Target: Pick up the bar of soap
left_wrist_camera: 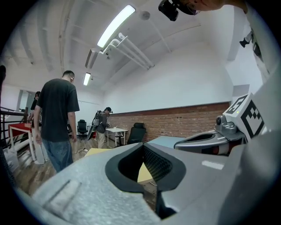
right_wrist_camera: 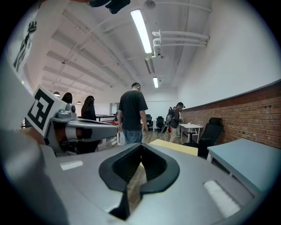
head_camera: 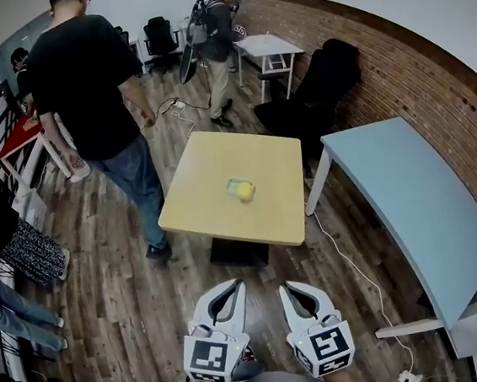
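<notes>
The bar of soap (head_camera: 244, 191) is a yellow lump in a small pale dish (head_camera: 233, 184) near the middle of the square yellow table (head_camera: 211, 172). Both grippers hang over the wooden floor, short of the table's near edge and apart from the soap. My left gripper (head_camera: 234, 285) is shut with nothing in it, its tips touching (left_wrist_camera: 142, 145). Beside it my right gripper (head_camera: 288, 287) is also shut and empty, tips together (right_wrist_camera: 141, 145). The soap itself does not show in either gripper view; only the yellow tabletop (left_wrist_camera: 97, 152) (right_wrist_camera: 175, 147) appears ahead.
A person in a black shirt and jeans (head_camera: 97, 90) stands at the table's left corner. A long light-blue table (head_camera: 417, 201) runs along the right, with a black chair (head_camera: 313, 93) behind it. A white cable (head_camera: 347, 259) trails across the floor. Another person (head_camera: 218, 35) stands farther back.
</notes>
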Motion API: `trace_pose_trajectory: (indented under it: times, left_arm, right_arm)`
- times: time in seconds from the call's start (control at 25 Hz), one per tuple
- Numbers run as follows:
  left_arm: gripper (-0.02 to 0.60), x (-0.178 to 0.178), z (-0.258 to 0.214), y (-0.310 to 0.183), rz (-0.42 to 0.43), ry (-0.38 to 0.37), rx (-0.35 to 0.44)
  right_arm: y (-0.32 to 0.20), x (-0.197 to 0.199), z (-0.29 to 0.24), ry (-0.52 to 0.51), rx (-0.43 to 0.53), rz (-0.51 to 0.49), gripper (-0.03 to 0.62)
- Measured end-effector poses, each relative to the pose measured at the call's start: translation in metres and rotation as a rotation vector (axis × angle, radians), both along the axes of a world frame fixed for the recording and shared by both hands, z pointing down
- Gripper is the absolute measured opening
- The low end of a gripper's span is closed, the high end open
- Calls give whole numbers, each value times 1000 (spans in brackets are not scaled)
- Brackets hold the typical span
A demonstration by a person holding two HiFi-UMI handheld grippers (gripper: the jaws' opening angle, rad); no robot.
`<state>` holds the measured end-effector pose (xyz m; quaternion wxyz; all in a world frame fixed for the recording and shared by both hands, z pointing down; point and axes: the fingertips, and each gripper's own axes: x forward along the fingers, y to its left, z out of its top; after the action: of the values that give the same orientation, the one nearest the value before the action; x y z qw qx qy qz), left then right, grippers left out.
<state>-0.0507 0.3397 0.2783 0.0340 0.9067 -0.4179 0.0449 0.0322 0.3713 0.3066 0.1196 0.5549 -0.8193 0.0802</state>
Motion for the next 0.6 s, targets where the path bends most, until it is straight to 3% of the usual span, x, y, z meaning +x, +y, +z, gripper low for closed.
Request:
trace_pose_trajectory:
  times: [0.6]
  left_arm:
    - [5,-23,15,-46,54,28,-30]
  right_arm:
    - [-42,-33,14,25,-28,40,3]
